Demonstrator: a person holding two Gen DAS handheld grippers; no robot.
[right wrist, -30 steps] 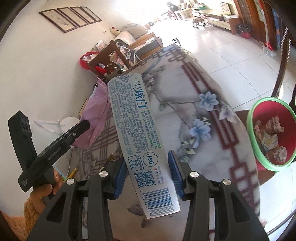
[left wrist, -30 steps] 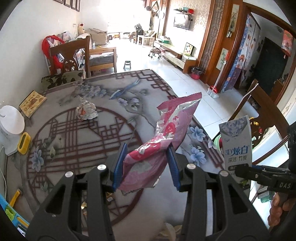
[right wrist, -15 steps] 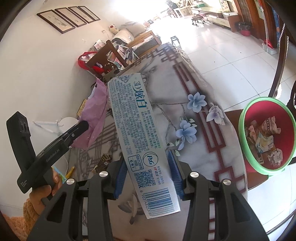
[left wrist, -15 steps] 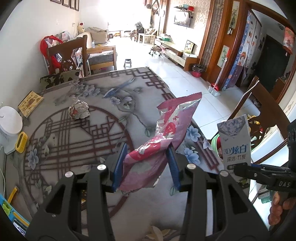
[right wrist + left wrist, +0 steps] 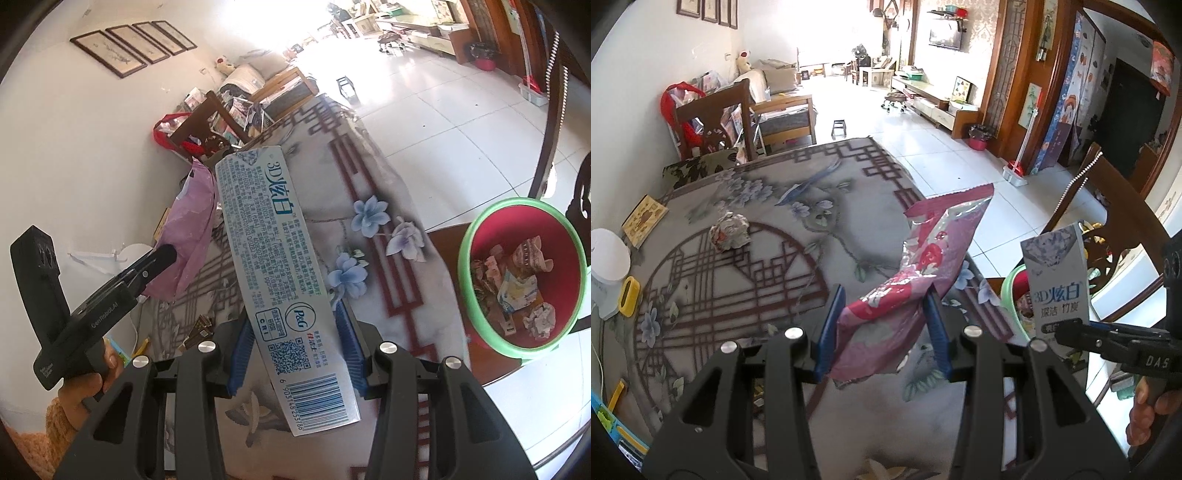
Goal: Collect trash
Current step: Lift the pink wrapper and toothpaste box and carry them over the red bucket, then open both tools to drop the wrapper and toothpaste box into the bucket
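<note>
My left gripper (image 5: 882,332) is shut on a pink snack wrapper (image 5: 923,273) and holds it above the table's right side. My right gripper (image 5: 295,350) is shut on a blue-and-white toothpaste box (image 5: 273,273), also above the table; the box shows in the left wrist view (image 5: 1056,284). A green-rimmed red bin (image 5: 521,277) holding several crumpled scraps stands past the table's right edge, to the right of the box. A crumpled paper ball (image 5: 729,230) lies on the patterned tablecloth (image 5: 738,288), far left of my left gripper.
A white device (image 5: 605,266) and a yellow object (image 5: 628,301) sit at the table's left edge, with a framed card (image 5: 644,219) behind them. Wooden chairs stand at the far end (image 5: 713,122) and the right (image 5: 1108,206). Small dark bits (image 5: 199,328) lie on the cloth.
Both grippers have moved right, toward the table's right edge, each still holding its item. The bin has come more fully into the right wrist view.
</note>
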